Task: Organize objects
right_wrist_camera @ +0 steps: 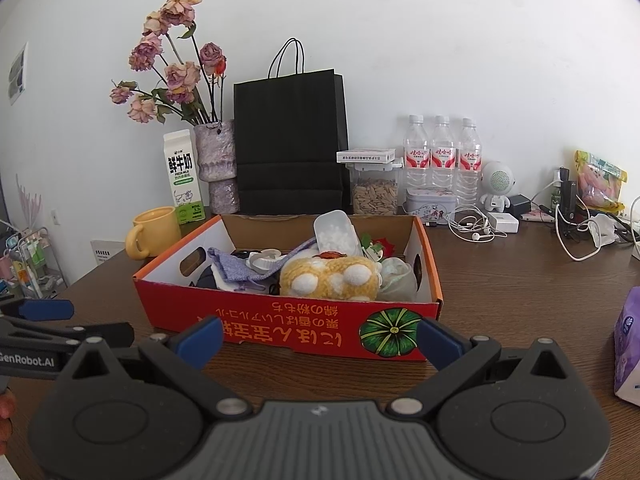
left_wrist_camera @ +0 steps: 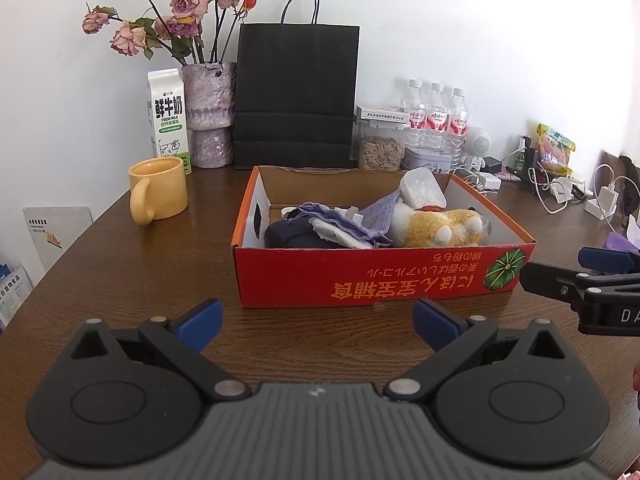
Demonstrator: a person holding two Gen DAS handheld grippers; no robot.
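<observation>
Box (left_wrist_camera: 360,280) broadside, long axis left-right

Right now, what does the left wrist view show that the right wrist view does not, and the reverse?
Only the left wrist view: a white board leaning at the table's left edge.

Only the right wrist view: a purple tissue pack at the right, a wire rack at the far left, and a paper on the wall.

Both: the red box holding the plush, the mug, milk carton, black bag, three bottles, and both claws, left and right, open and empty.
</observation>
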